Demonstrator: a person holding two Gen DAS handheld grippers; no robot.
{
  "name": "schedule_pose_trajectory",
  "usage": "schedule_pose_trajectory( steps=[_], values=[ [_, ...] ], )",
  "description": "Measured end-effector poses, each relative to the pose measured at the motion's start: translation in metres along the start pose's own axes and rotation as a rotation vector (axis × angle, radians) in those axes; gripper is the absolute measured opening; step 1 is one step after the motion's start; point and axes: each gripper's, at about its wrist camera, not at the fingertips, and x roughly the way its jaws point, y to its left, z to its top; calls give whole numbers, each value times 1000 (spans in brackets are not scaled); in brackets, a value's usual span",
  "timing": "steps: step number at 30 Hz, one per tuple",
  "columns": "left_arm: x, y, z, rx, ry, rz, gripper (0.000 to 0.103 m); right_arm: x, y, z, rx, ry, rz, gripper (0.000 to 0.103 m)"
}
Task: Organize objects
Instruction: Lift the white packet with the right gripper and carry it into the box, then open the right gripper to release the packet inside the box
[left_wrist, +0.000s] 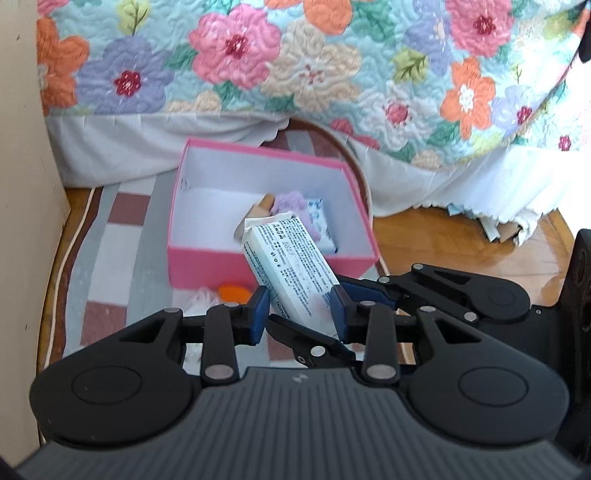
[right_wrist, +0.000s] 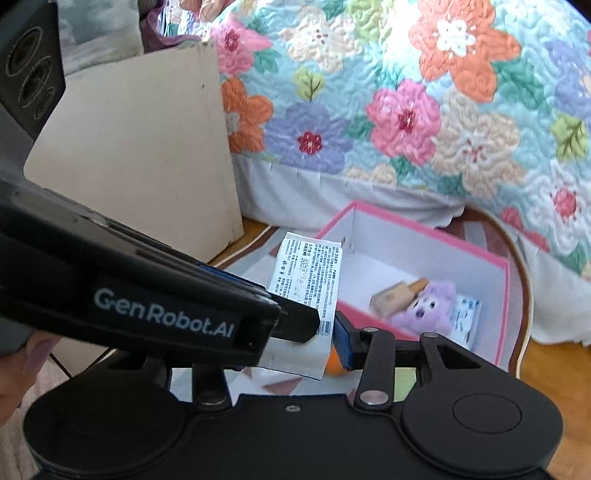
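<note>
A white printed carton (left_wrist: 291, 266) hangs tilted over the near wall of the pink box (left_wrist: 258, 151). My left gripper (left_wrist: 300, 312) has its blue pads pressed on the carton's two sides. My right gripper (right_wrist: 291, 350) reaches in from the right; its right pad (right_wrist: 341, 343) presses the carton (right_wrist: 306, 273), and its left pad is hidden behind the left gripper's housing. Inside the pink box (right_wrist: 424, 229) lie a purple plush (right_wrist: 432, 299), a tan item (right_wrist: 395, 295) and a small printed packet (right_wrist: 465, 317).
An orange object (left_wrist: 232, 293) and a white fluffy thing (left_wrist: 201, 299) lie on the checked rug (left_wrist: 110, 240) in front of the pink box. A bed with a flowered quilt (left_wrist: 295, 66) stands behind. A cream panel (right_wrist: 140, 166) stands at the left. Wooden floor (left_wrist: 443, 240) shows at the right.
</note>
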Motion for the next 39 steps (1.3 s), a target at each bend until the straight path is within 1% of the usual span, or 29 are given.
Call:
schedule_pose_trajectory(
  steps=[2,6,10,12,15,20,22,25,28,32,34,36,39],
  values=[
    [4,-1,11,-13,-7,-5,34,3,-9,9,8,-1,2,49],
    [16,-2,30,-17,-17,8,34,14,-25,23,28,-1,9,49],
    [41,3,51,-38,2,19,34,34,-46,31,60,12,12,49],
    [60,7,61,-55,25,26,34,50,-60,35,85,33,18,49],
    [91,12,76,-69,60,47,37,79,-87,39,128,65,50,49],
    [141,22,100,-56,100,65,36,127,-122,39,192,84,79,49],
    [160,28,108,-63,120,69,36,148,-136,40,221,113,100,49],
    [185,37,116,-69,134,82,36,179,-153,46,282,176,110,49],
    [212,50,123,-113,171,82,36,205,-164,45,325,228,106,49],
    [248,71,123,-197,212,29,36,230,-176,37,367,280,72,49],
    [258,76,122,-206,214,25,36,240,-182,34,397,295,80,49],
    [265,83,121,-219,215,29,36,247,-186,34,427,306,101,53],
    [273,94,120,-246,223,29,36,254,-184,36,422,308,114,56]
  ],
)
